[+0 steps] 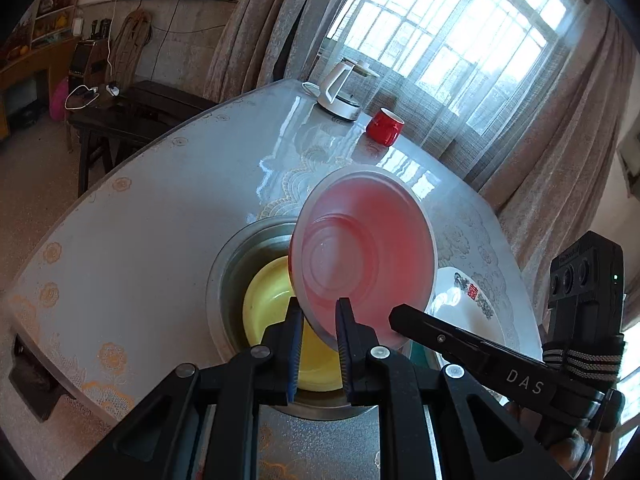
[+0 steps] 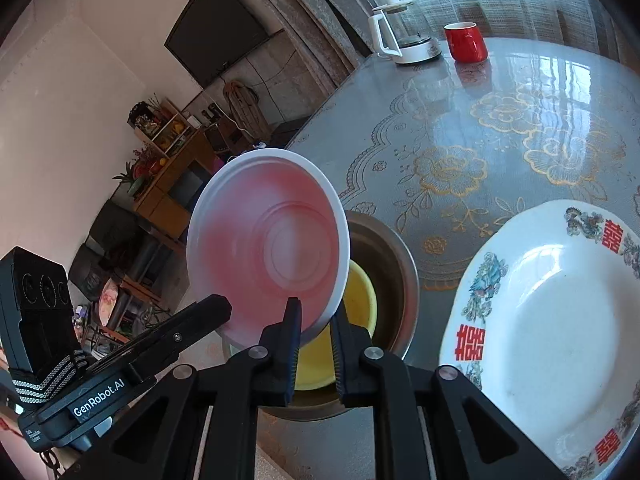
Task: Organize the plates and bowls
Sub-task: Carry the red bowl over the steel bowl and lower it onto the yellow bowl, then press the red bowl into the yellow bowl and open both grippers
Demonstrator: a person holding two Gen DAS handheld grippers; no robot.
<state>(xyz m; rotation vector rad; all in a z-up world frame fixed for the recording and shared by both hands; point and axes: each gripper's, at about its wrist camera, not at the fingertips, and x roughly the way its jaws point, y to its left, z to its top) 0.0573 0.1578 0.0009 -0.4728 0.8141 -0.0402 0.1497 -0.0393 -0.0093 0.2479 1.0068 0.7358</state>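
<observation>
On the glossy floral table [image 2: 500, 152] I count one translucent pink plastic bowl [image 2: 268, 248], one yellow bowl [image 1: 272, 320], one round steel basin [image 2: 396, 264], one white patterned china plate [image 2: 552, 332], one red mug [image 2: 466, 42] and one white electric kettle [image 2: 400, 36].

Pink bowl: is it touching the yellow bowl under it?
Cannot tell. In both wrist views the pink bowl, tilted on edge, overlaps the yellow bowl, hiding any gap or contact.
</observation>
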